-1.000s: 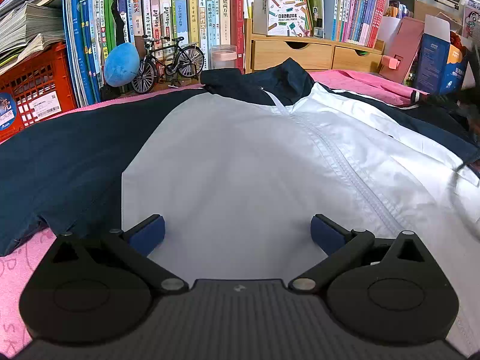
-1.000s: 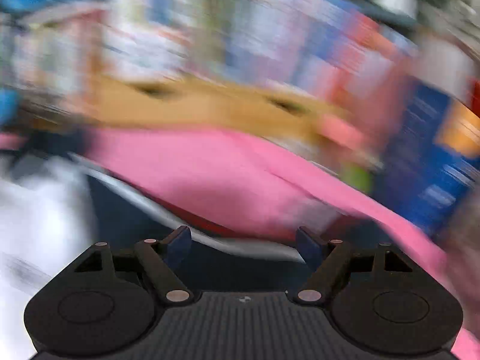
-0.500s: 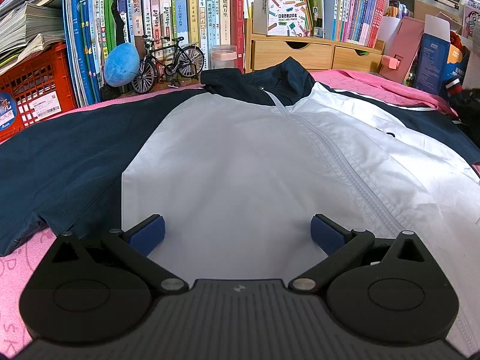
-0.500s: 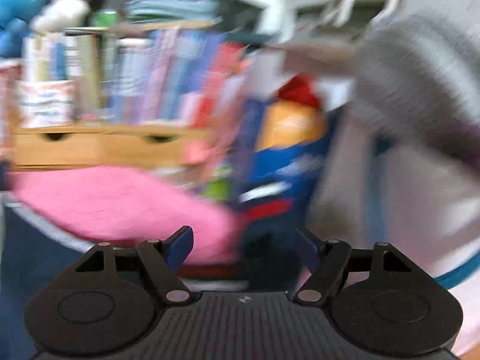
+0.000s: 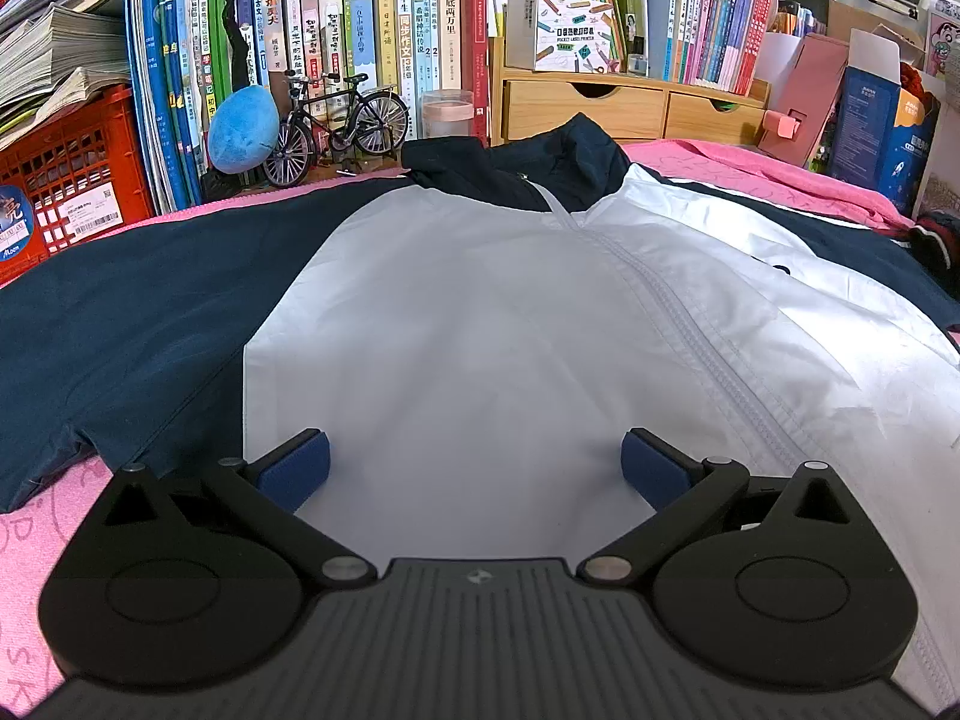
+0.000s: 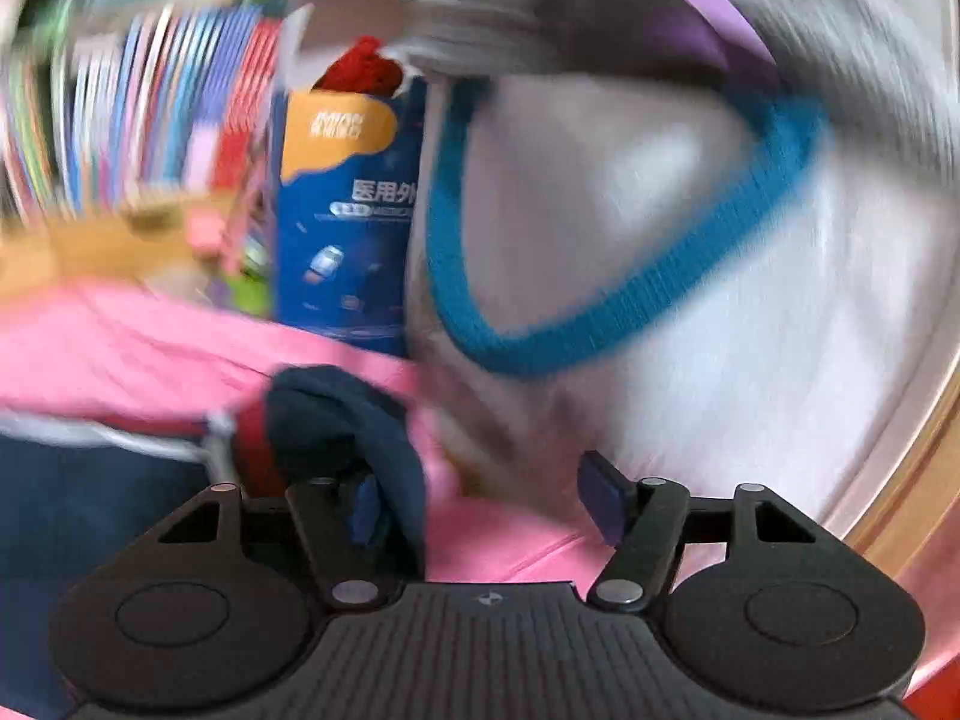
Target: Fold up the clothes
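A navy and white zip jacket (image 5: 480, 312) lies spread front-up on a pink blanket (image 5: 750, 162). My left gripper (image 5: 474, 468) hovers open over the white front near the hem, with nothing between its pads. In the blurred right wrist view, the jacket's navy sleeve (image 6: 90, 492) ends in a dark cuff (image 6: 336, 414) with a red stripe. My right gripper (image 6: 486, 498) has its jaws closing. The cuff lies between them against the left pad, and the right pad stands clear of it.
Books (image 5: 384, 36), a red crate (image 5: 66, 180), a blue plush ball (image 5: 240, 129), a model bicycle (image 5: 336, 120) and wooden drawers (image 5: 624, 105) line the back. A blue box (image 6: 342, 210) and white cloth with teal trim (image 6: 660, 240) stand right of the cuff.
The right wrist view has swung rightwards from the pink blanket and drawers to the blue box and the sleeve cuff, and its jaws have narrowed. The left gripper has not moved.
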